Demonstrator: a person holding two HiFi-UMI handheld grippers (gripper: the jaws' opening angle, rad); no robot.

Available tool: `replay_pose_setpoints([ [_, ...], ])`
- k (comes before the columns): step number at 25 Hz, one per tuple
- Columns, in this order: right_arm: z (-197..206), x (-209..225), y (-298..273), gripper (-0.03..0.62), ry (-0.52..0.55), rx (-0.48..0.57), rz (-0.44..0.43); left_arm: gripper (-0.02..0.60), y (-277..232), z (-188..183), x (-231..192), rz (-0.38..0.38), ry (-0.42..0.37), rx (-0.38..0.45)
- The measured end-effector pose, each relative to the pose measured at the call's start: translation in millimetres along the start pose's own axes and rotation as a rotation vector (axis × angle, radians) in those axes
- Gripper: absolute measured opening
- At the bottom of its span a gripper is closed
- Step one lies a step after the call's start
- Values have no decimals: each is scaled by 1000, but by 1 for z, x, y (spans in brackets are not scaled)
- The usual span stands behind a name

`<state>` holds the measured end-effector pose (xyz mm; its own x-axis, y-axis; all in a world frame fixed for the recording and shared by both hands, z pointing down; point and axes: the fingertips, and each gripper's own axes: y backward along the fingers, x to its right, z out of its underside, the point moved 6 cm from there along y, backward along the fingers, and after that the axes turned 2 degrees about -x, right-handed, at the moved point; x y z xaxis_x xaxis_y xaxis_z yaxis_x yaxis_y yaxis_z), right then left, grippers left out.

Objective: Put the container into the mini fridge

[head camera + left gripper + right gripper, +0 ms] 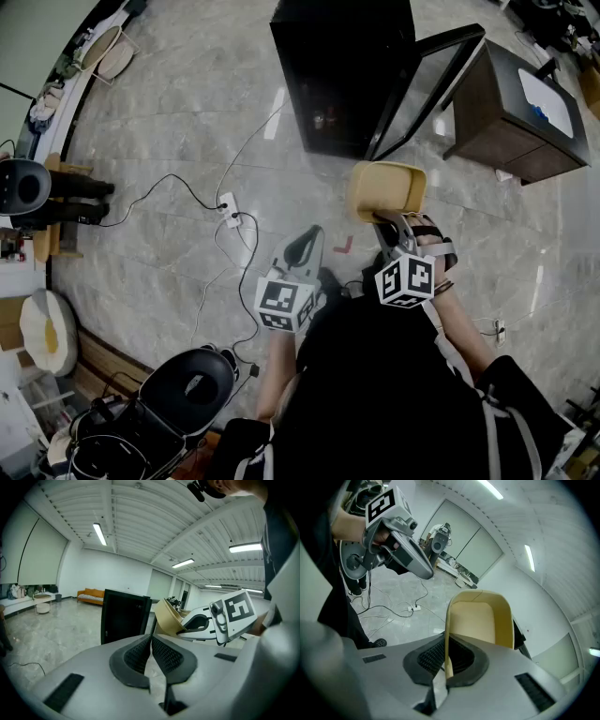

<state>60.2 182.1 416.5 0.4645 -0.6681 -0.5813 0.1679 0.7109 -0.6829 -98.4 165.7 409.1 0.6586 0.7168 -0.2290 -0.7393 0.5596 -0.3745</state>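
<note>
Container (386, 190): pinched by side wall in right gripper (446, 658), held forward toward far mini fridge (342, 75), door (427, 89) open for loading. Left gripper (151, 652): pressed together, empty, spare.

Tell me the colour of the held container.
The container is pale yellow; the right gripper view shows it best.

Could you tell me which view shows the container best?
The right gripper view: the container sits large and central, one wall pinched in the right tongs. The head view shows it small from above; the left gripper view, only its outside.
</note>
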Motion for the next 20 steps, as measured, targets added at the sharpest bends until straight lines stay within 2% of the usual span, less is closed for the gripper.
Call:
replay_pose_setpoints([
  [12,-14,-15,6,20,-18,11,2,41,26,8,0,-15,2,10],
  [20,-25,-30,-5,21,-4,-18,8,41,48,14,-5,-15,4,41],
])
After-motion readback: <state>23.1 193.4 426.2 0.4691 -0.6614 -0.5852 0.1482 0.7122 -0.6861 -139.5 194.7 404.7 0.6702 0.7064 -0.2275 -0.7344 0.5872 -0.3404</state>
